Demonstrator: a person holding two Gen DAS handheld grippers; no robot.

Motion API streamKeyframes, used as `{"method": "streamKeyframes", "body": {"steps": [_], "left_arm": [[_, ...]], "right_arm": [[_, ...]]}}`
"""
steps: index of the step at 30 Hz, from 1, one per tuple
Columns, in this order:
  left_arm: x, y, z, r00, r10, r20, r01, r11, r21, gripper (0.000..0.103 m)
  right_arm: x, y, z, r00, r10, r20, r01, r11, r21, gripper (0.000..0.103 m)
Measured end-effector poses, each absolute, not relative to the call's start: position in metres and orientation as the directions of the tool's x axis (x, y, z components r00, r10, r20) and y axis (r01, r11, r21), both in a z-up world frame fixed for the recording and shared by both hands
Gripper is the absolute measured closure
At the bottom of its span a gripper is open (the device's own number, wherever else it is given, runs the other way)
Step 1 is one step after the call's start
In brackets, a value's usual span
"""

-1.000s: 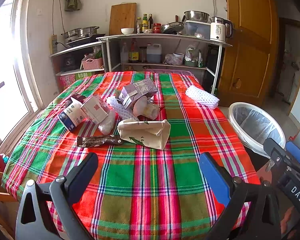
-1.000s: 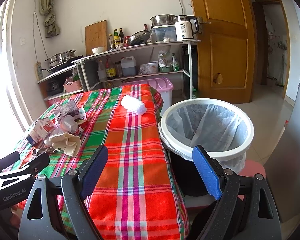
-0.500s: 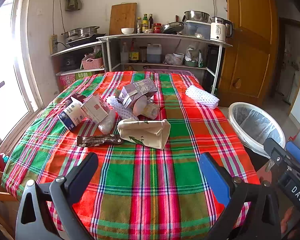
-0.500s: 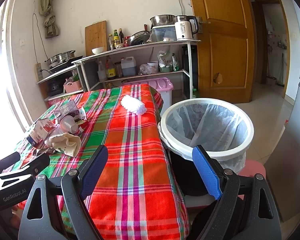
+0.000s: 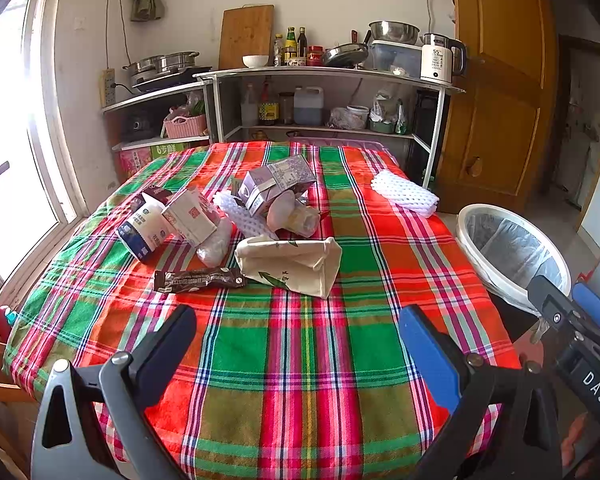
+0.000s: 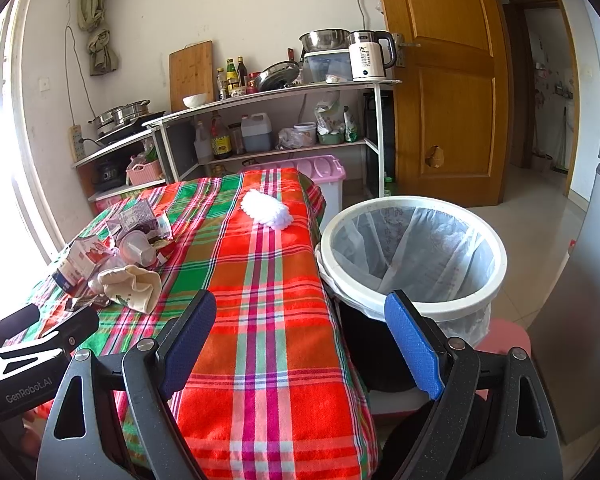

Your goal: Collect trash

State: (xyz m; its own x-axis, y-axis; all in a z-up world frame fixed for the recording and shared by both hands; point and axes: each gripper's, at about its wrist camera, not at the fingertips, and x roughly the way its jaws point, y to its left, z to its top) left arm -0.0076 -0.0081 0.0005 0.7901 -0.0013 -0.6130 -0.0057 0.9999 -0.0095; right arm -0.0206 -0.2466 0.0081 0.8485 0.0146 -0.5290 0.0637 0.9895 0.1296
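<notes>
2 grippers, left (image 5: 296, 340) and right (image 6: 300, 328), fingers spread, empty; trash pile (image 5: 236, 224) lies well beyond them.

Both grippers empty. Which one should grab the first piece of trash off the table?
Left. The left gripper, open, faces the pile, with the brown wrapper just ahead. The right gripper, open too, sits at the table edge by the bin.

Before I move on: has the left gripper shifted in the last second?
No. The left gripper frames the cream paper bag and white-rimmed bin exactly as before, jaws open.
</notes>
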Motion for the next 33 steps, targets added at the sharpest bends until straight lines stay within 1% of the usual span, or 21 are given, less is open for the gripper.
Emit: {"method": "streamKeyframes", "body": {"steps": [24,30,33], "left_arm": [[-0.001,0.0,-0.007,0.778,0.008,-0.628,-0.015,1.0,-0.005,0.001],[0.007,0.018,-0.012,0.768,0.028,-0.64,-0.025,1.0,0.014,0.001],[0.011,0.033,-0.015,0.765,0.081,-0.639,-0.062,0.997,0.052,0.001]], "right_arm": [[-0.016,-0.246,0.002,0.838,0.021,-0.545,0.059,0.99,0.129,0.016],[-0.002,-0.237,-0.002,0.831,0.087,-0.549,-0.013,0.991,0.137,0.016],[0.006,-0.226,-0.003,0.829,0.143,-0.541,-0.078,0.987,0.142,0.016]]}}
